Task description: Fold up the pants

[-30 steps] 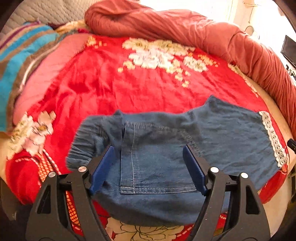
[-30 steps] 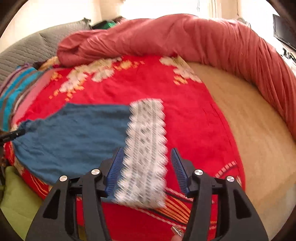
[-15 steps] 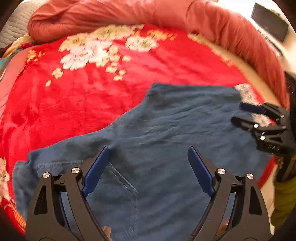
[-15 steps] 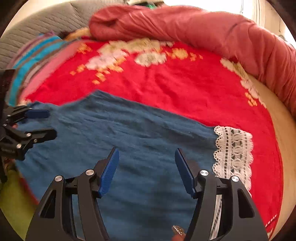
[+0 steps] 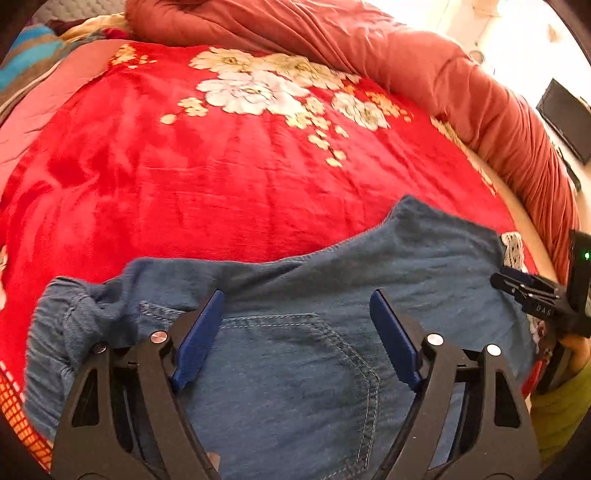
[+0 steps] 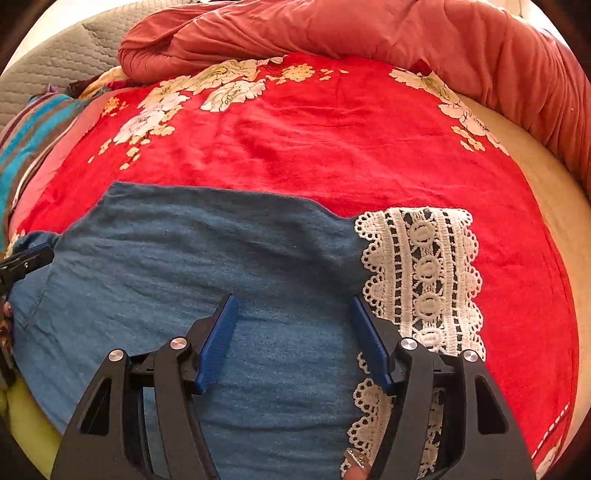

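Red floral blanket [image 5: 221, 177] carries the blue pants [image 5: 295, 369]; left gripper [image 5: 295, 325] and right gripper [image 6: 291, 328] hover above the pants, jaws spread wide, gripping nothing.

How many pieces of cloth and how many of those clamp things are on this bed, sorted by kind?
Pants: 1
Red flowered blanket: 1
Rolled pink quilt: 1
Striped cloth: 1
Tools, left tool and right tool: 2
Total: 6

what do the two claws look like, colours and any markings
Both claws, left and right, share one design: black plastic frames with triangular cutouts, silver round pivot bolts, and flat blue ridged finger pads. The right claw's side carries white lettering, "DAS". No cables show.
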### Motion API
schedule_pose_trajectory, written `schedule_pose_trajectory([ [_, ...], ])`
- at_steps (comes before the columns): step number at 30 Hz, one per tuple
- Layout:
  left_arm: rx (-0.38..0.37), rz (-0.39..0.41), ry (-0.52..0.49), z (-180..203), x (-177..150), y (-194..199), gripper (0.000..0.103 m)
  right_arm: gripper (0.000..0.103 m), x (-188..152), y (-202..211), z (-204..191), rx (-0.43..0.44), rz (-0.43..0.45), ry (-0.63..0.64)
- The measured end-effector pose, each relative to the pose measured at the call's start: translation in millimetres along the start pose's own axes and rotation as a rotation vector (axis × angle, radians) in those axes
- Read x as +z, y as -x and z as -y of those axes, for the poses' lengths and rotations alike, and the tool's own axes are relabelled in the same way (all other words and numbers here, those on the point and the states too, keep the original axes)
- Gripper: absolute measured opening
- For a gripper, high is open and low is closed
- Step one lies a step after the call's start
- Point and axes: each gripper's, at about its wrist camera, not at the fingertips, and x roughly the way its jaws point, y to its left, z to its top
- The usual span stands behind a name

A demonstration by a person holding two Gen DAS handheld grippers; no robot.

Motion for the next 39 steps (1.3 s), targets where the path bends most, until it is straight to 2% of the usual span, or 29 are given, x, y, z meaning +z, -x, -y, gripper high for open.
schedule_pose_trajectory([
  [2, 0.003, 0.012, -0.002, 2.3, -2.2, 10.8, 0.074, 0.068, -2.9, 15.7, -0.1, 0.008, 0.043, -0.008],
  [3, 0.011, 0.022, -0.011, 5.1, -3.8, 17.8, 0.074, 0.073, -4.9, 21.9, 0.2, 0.009, 0.057, -0.008],
  [4, 0.03, 0.036, -0.027, 8.9, -5.5, 25.3, 0.08, 0.075, -7.5, 31.8, 1.2, 0.009, 0.076, -0.009],
  [6, 0.1, 0.074, -0.075, 17.0, -9.4, 38.1, 0.085, 0.075, -12.8, 49.5, 3.0, 0.012, 0.104, -0.011],
  [10, 0.15, 0.11, -0.12, 25.9, -16.8, 57.3, 0.086, 0.075, -22.0, 79.3, 5.4, 0.009, 0.152, 0.004],
  [14, 0.16, 0.109, -0.16, 39.1, -22.6, 68.3, 0.091, 0.075, -33.4, 102.3, 1.8, 0.011, 0.183, 0.032],
  [17, 0.154, 0.093, -0.193, 53.8, -29.6, 72.0, 0.092, 0.087, -43.5, 110.5, -5.1, 0.03, 0.192, 0.041],
  [20, 0.146, 0.076, -0.233, 68.0, -38.6, 70.7, 0.093, 0.087, -51.6, 110.6, -18.4, 0.058, 0.181, 0.065],
  [24, 0.179, 0.043, -0.297, 84.2, -51.8, 61.7, 0.093, 0.086, -59.0, 100.4, -41.0, 0.067, 0.156, 0.115],
  [28, 0.214, -0.03, -0.332, 87.1, -66.2, 43.9, 0.093, 0.086, -67.2, 85.7, -56.6, 0.082, 0.103, 0.148],
  [32, 0.204, -0.143, -0.32, 77.2, -80.4, 18.0, 0.093, 0.086, -74.6, 61.2, -49.7, 0.021, -0.005, 0.129],
  [34, 0.2, -0.145, -0.318, 76.5, -80.7, 17.8, 0.093, 0.086, -80.8, 50.8, -37.7, -0.014, -0.048, 0.1],
  [36, 0.186, -0.144, -0.309, 74.5, -79.6, 19.5, 0.093, 0.087, -86.6, 49.1, -27.1, 0.031, -0.047, 0.069],
  [39, 0.182, -0.145, -0.304, 73.6, -79.1, 19.1, 0.093, 0.087, -88.4, 51.2, -28.6, 0.028, -0.041, 0.08],
])
